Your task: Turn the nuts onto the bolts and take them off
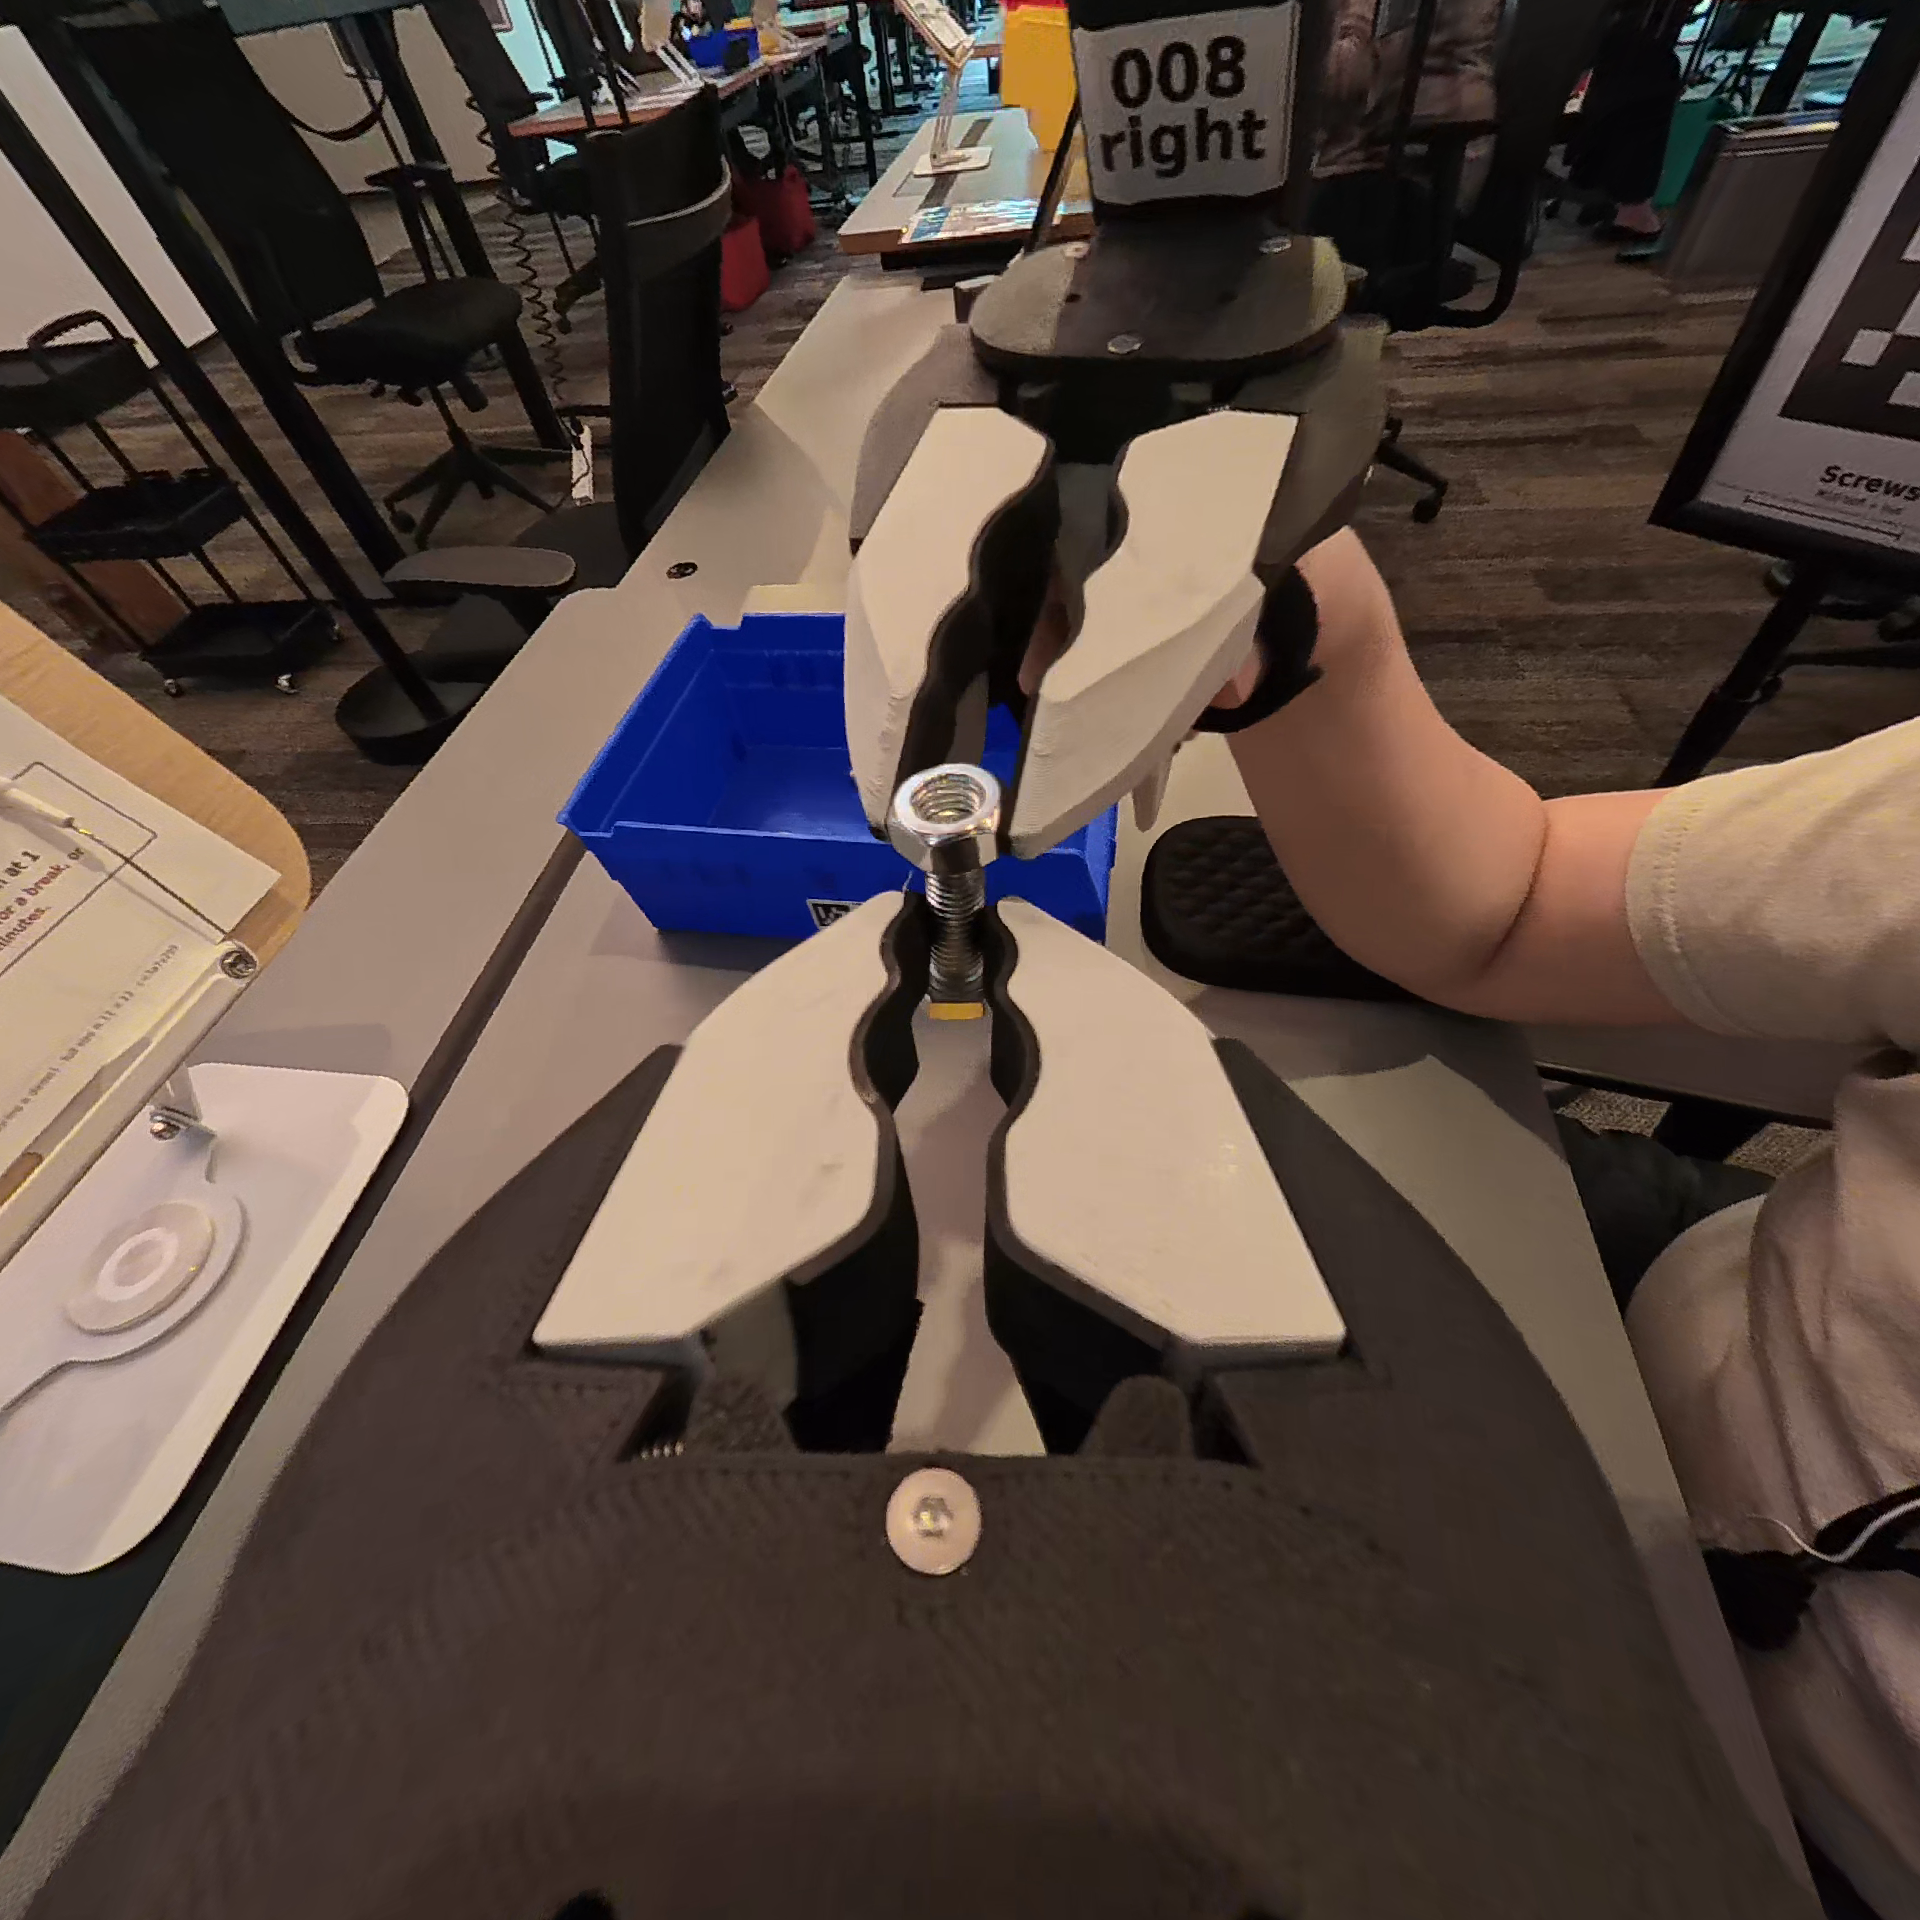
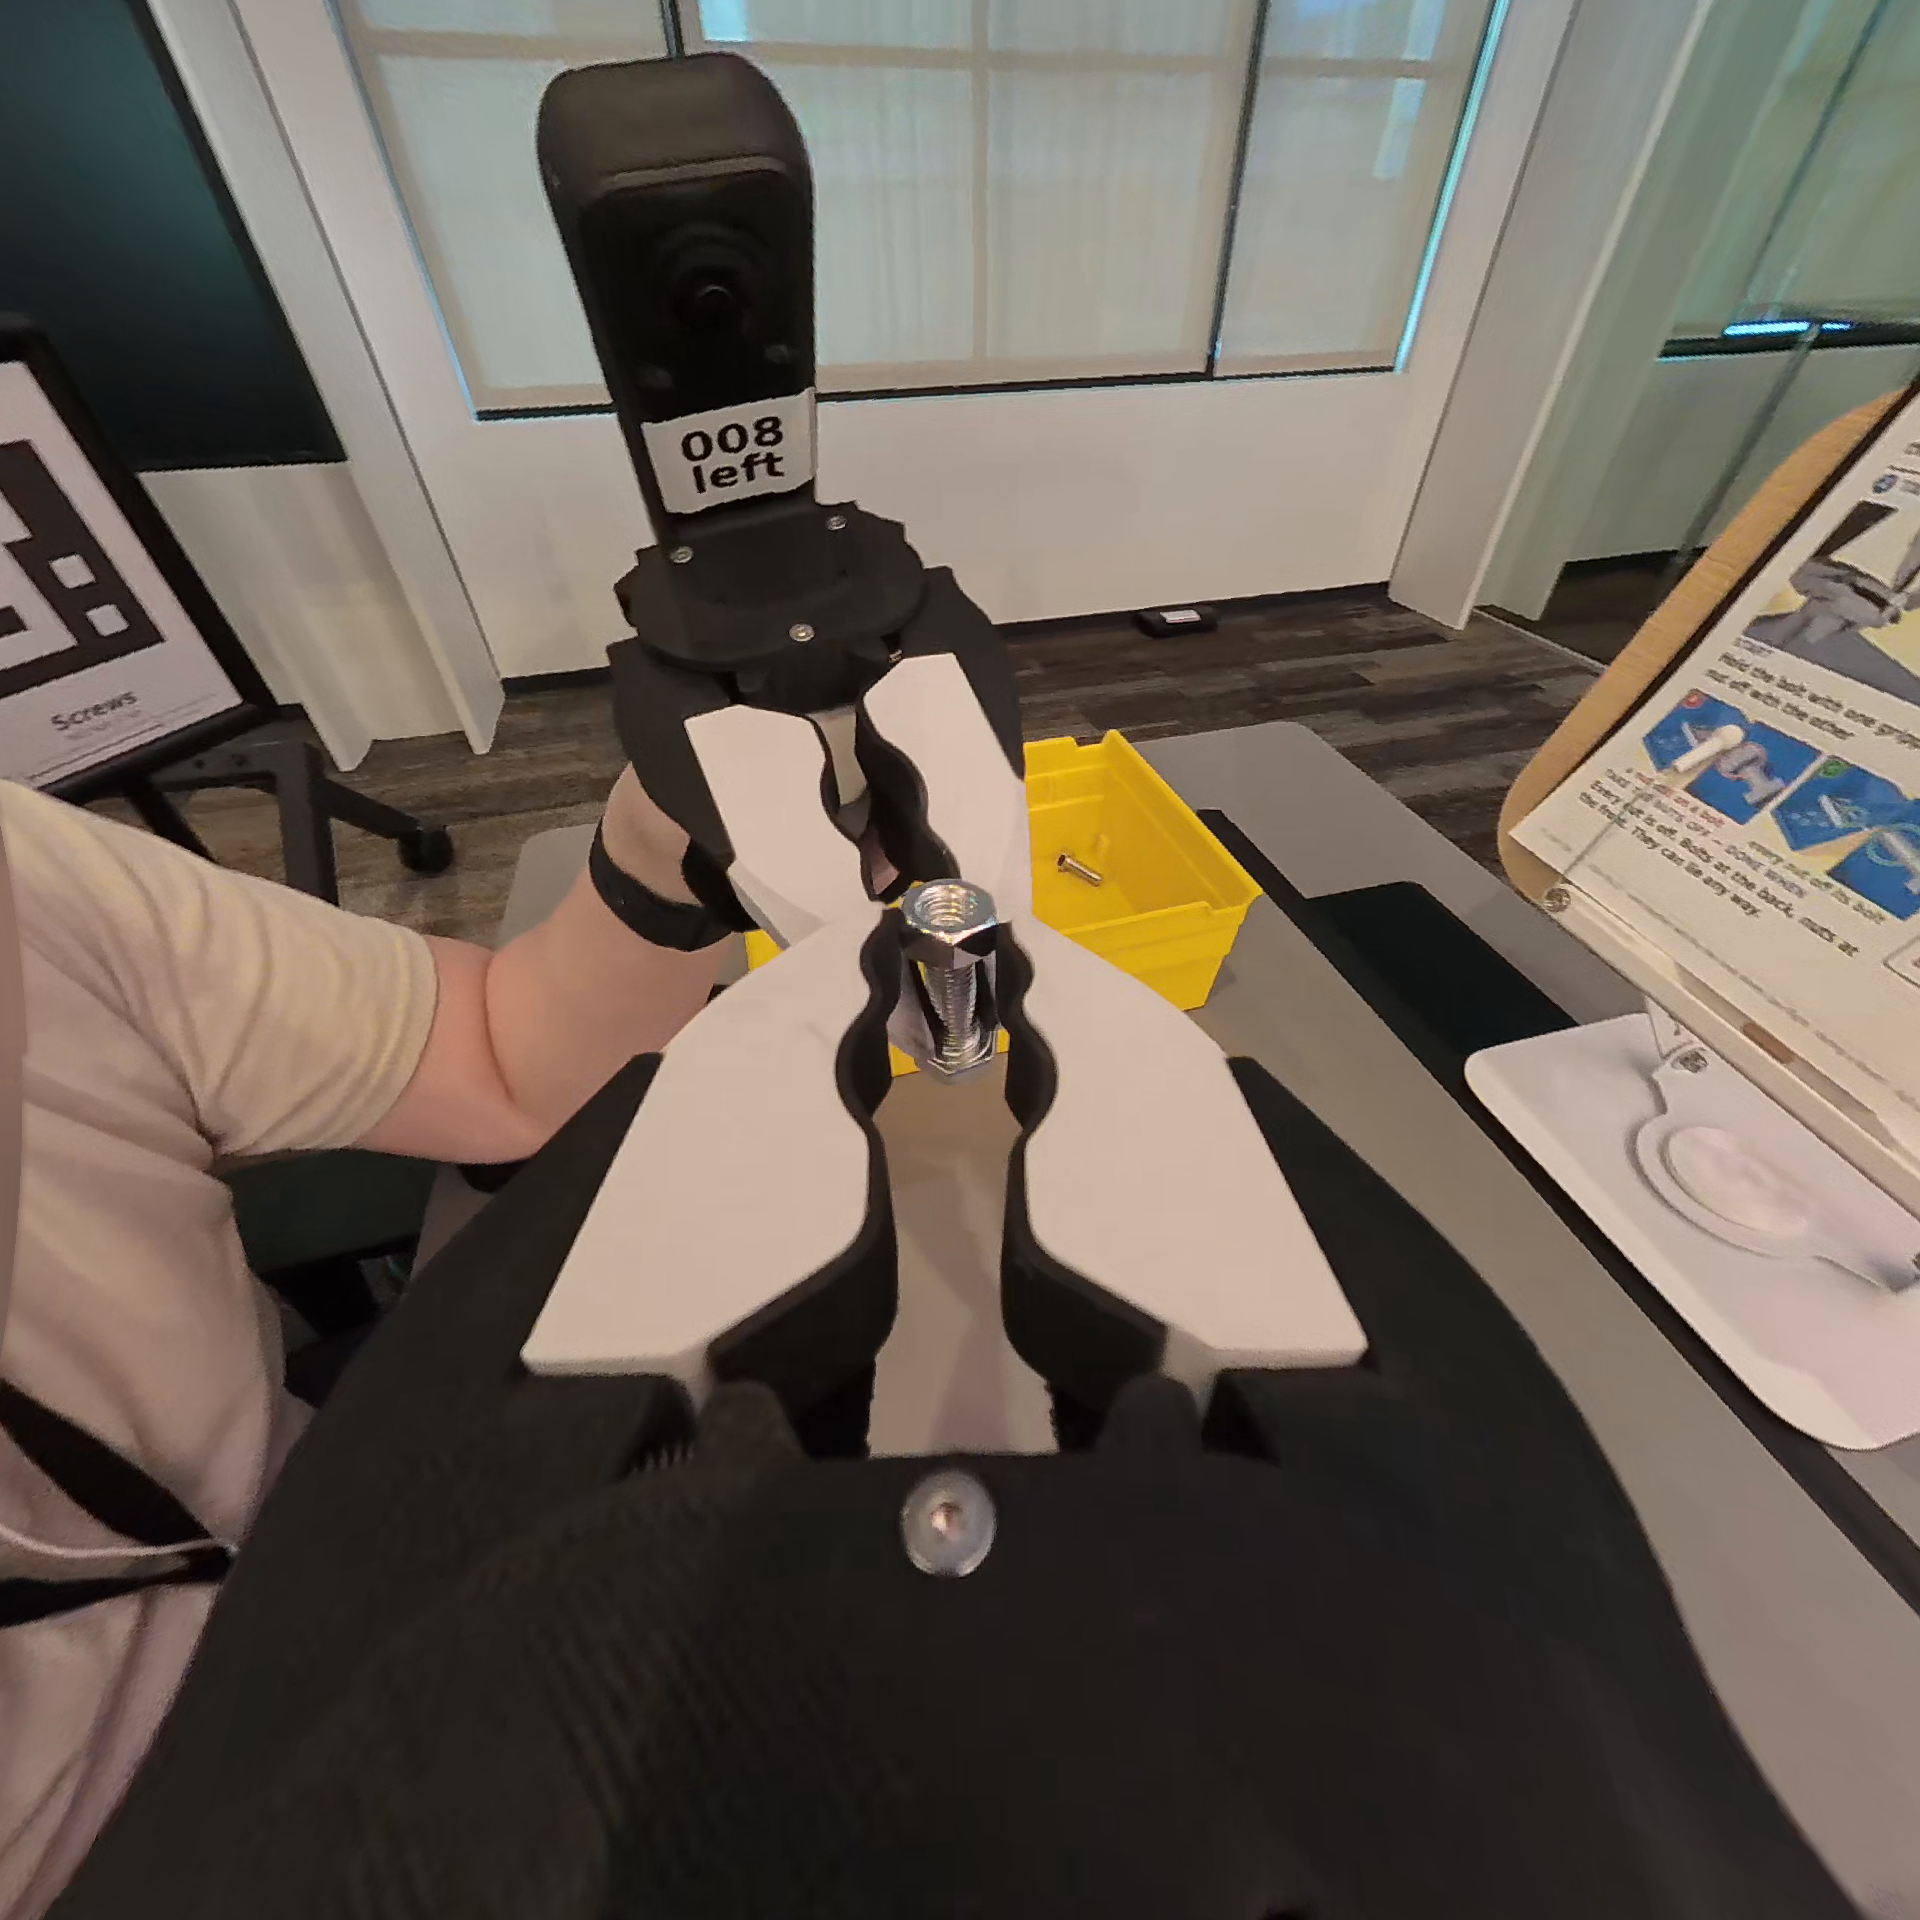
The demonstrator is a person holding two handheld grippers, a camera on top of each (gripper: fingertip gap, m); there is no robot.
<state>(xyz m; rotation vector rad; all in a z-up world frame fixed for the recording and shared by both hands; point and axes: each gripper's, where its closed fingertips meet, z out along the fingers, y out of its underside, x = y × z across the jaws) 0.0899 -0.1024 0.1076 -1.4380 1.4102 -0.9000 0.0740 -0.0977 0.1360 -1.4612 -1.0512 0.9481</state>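
Note:
A silver bolt [image 1: 954, 961] stands upright in the air above the grey table [image 1: 468, 1091], with a silver hex nut [image 1: 943, 805] on its top end. My left gripper [image 1: 951, 920] is shut on the bolt's threaded shaft. My right gripper [image 1: 951, 836] reaches in from the far side and is shut on the nut. In the right wrist view, my right gripper [image 2: 948, 951] clamps the nut [image 2: 945, 930]. The bolt [image 2: 951, 1013] hangs below it, head down, and the left gripper [image 2: 904, 914] holds it from behind.
A blue bin [image 1: 727, 862] stands on the table behind the bolt. A yellow bin [image 2: 1174, 925] holds a small brass screw [image 2: 1081, 868]. An instruction sheet on a white stand [image 2: 1766, 831] sits at the table's side. A black pad [image 1: 1236, 904] lies under the person's forearm [image 1: 1403, 810]. The grippers are tip to tip, or close to it.

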